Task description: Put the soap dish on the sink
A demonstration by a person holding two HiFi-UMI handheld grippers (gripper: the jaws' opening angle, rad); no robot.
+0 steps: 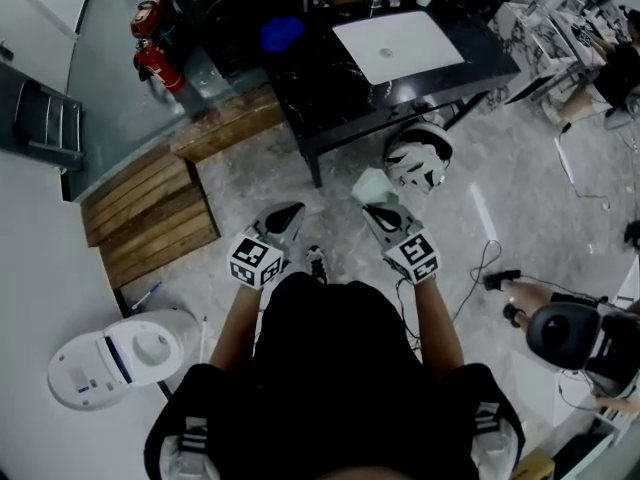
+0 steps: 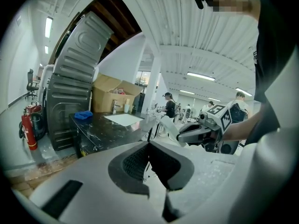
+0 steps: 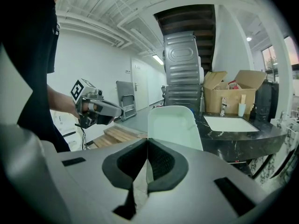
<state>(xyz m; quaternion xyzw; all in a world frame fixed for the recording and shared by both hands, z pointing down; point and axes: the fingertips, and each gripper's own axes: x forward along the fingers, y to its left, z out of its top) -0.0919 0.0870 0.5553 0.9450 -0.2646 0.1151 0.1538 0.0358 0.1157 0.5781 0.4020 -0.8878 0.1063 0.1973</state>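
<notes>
A pale green soap dish (image 1: 371, 185) is held out over the floor in front of me, with my right gripper (image 1: 378, 209) shut on its near rim. Seen from the right gripper view, the dish (image 3: 174, 125) stands upright between the closed pads of that gripper (image 3: 147, 144). Ahead lies the white sink (image 1: 399, 45), set in a black marble counter (image 1: 330, 78). My left gripper (image 1: 289, 214) hovers beside the right one, shut and empty (image 2: 149, 144). From the left gripper view I see the dish (image 2: 169, 125) and the sink (image 2: 124, 119).
A blue cloth (image 1: 282, 33) lies on the counter's left. A tap and cup (image 3: 241, 108) stand behind the sink by cardboard boxes. A white helmet-like object (image 1: 419, 157) sits on the floor under the counter's front. Wooden pallets (image 1: 150, 206) and fire extinguishers (image 1: 151, 40) are at left.
</notes>
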